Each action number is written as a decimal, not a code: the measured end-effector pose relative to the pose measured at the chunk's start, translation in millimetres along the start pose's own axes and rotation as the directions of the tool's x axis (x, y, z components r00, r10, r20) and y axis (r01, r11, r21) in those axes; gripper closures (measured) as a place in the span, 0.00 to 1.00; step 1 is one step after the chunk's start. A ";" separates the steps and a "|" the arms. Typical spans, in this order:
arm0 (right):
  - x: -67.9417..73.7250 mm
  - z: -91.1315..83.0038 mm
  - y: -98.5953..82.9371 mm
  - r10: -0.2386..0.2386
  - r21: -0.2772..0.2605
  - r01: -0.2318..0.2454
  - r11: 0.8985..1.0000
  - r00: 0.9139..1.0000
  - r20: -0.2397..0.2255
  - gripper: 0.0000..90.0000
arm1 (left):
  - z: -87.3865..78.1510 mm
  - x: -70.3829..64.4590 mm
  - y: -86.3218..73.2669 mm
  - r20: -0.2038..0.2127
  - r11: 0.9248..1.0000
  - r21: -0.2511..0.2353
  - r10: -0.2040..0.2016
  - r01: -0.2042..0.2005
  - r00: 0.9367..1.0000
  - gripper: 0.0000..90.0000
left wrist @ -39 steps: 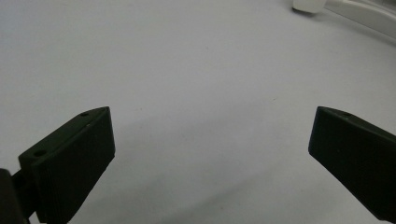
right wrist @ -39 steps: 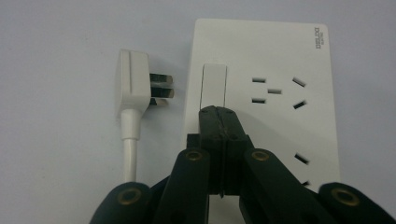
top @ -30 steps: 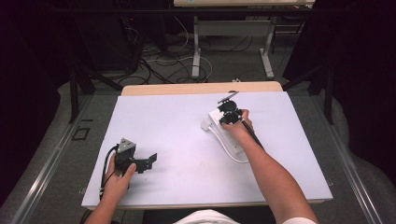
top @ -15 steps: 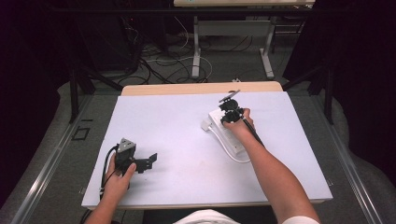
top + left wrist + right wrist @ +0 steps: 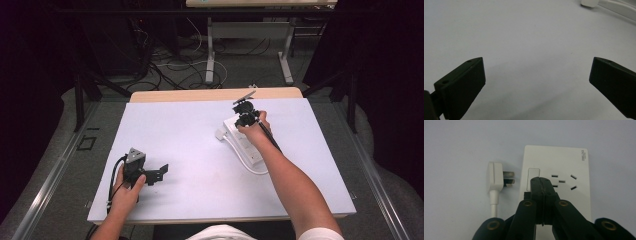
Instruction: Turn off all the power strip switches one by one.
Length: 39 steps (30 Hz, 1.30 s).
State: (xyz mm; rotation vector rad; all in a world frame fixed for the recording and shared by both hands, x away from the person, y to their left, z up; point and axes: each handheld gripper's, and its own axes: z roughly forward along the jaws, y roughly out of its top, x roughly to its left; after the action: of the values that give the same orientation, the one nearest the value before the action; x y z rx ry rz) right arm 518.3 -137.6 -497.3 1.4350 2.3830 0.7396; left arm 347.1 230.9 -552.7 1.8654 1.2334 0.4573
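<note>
A white power strip point(image 5: 574, 167) lies flat on the white table, its sockets and a rocker switch point(image 5: 533, 176) facing up. Its own white plug point(image 5: 495, 178) lies just left of it, prongs toward the strip, not inserted. My right gripper point(image 5: 541, 181) is shut with nothing between its jaws, its tips at the switch's edge; I cannot tell if they touch it. In the high view the right gripper point(image 5: 245, 114) stands over the strip point(image 5: 247, 145) at the far right. My left gripper point(image 5: 159, 172) rests near the front left, open; its jaws point(image 5: 537, 62) are wide apart over bare table.
The strip's white cable point(image 5: 247, 167) loops toward the person beside the right forearm. The plug point(image 5: 589, 2) and cable point(image 5: 619, 7) lie far ahead in the left gripper view. The white table top point(image 5: 190, 130) has a wooden strip along its far edge point(image 5: 215, 94).
The right gripper has edged slightly away from the person over the power strip. The left gripper has stayed where it was.
</note>
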 end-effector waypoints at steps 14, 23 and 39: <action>3.0 11.4 14.8 0.006 -0.021 -0.006 1.000 1.000 -0.001 1.00 | -0.6 -2.1 0.1 0.011 1.000 0.005 -0.001 0.001 1.000 0.01; 3.7 20.4 16.2 0.016 -0.008 -0.017 1.000 1.000 -0.004 1.00 | -0.7 -1.8 0.1 0.010 1.000 0.001 -0.004 0.004 1.000 0.01; 6.5 31.2 15.7 0.023 0.003 -0.023 1.000 1.000 0.006 1.00 | -0.5 -1.5 0.0 0.010 1.000 -0.009 -0.006 0.006 1.000 0.01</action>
State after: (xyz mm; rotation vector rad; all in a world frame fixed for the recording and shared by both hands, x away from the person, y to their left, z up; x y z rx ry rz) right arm 541.4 -116.9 -514.6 1.4667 2.3682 0.7369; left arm 346.1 229.8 -552.3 1.8533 1.2280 0.4492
